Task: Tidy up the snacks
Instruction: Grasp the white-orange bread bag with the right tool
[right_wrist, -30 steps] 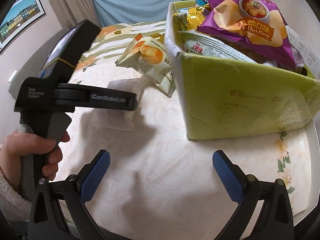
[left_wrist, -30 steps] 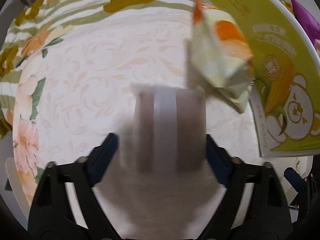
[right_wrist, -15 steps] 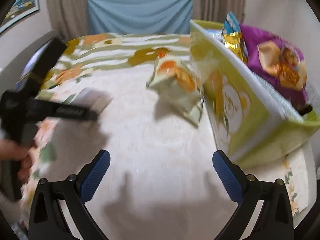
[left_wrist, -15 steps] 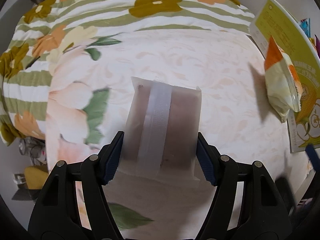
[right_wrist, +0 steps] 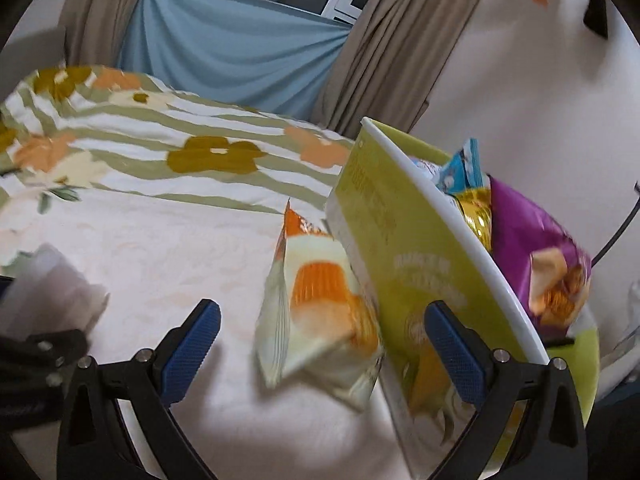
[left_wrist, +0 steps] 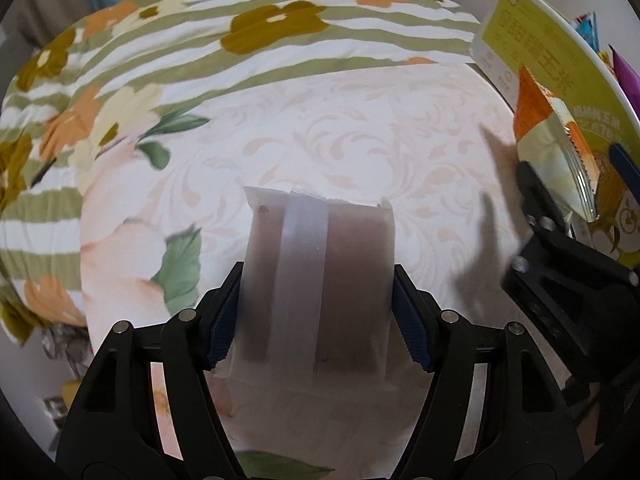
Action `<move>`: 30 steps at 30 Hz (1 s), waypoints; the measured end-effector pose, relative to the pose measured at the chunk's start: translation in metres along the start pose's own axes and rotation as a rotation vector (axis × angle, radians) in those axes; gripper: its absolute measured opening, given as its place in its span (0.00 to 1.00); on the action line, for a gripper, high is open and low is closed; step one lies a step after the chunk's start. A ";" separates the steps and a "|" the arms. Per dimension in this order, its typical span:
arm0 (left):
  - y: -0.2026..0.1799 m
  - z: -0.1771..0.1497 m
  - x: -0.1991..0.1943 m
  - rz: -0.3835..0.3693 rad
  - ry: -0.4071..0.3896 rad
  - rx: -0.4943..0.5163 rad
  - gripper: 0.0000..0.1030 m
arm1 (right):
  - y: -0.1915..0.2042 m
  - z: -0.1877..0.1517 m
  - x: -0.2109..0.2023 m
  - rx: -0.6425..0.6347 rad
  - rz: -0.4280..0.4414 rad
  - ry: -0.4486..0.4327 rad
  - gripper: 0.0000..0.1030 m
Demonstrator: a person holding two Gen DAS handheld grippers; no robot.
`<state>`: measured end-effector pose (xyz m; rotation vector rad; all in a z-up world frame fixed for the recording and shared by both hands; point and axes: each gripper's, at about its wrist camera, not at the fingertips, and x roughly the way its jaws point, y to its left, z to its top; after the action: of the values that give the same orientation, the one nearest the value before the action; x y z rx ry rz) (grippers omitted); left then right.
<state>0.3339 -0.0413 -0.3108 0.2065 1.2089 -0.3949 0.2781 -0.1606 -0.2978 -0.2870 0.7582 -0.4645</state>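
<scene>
The left gripper (left_wrist: 318, 316) is clamped on a translucent frosted packet (left_wrist: 318, 280) with brownish contents and a pale seam strip down its middle; both blue pads press the packet's side edges, and the packet juts forward above the cream floral tablecloth (left_wrist: 360, 140). The green snack box (right_wrist: 404, 264) serves as the landmark: it stands at the table's far right in the left wrist view, and the held packet sits well to its left. In the right wrist view the same packet shows as a blurred white shape at the left edge, again well apart from the box. The right gripper (right_wrist: 320, 344) is spread wide with nothing between its blue pads; it frames an orange-and-cream snack bag (right_wrist: 320, 308) that stands tilted on the cloth, leaning against the box's outer left wall. Whether either pad touches that bag cannot be told. Inside the box, a purple chip bag (right_wrist: 532, 240) lies toward the near end, with a gold packet (right_wrist: 476, 212) and a blue packet (right_wrist: 464, 168) behind it. Beyond the box, a striped flowered cloth (right_wrist: 160, 128) covers the far side, with beige curtains (right_wrist: 380, 52) and a blue drape (right_wrist: 232, 48) behind.
</scene>
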 end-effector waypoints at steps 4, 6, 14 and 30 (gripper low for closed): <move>-0.003 0.006 0.002 -0.009 -0.001 0.022 0.60 | 0.005 0.000 0.019 -0.035 0.000 0.053 0.87; -0.003 0.008 0.003 -0.015 0.004 0.027 0.59 | 0.004 -0.005 0.024 -0.051 0.000 0.074 0.81; 0.004 0.009 0.001 -0.054 0.019 0.005 0.58 | -0.003 -0.003 0.036 -0.072 0.060 0.134 0.55; 0.009 0.009 -0.063 -0.099 -0.064 -0.057 0.58 | -0.050 0.016 -0.034 0.144 0.390 0.126 0.46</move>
<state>0.3269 -0.0248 -0.2490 0.0847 1.1688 -0.4499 0.2536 -0.1850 -0.2460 0.0273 0.8759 -0.1669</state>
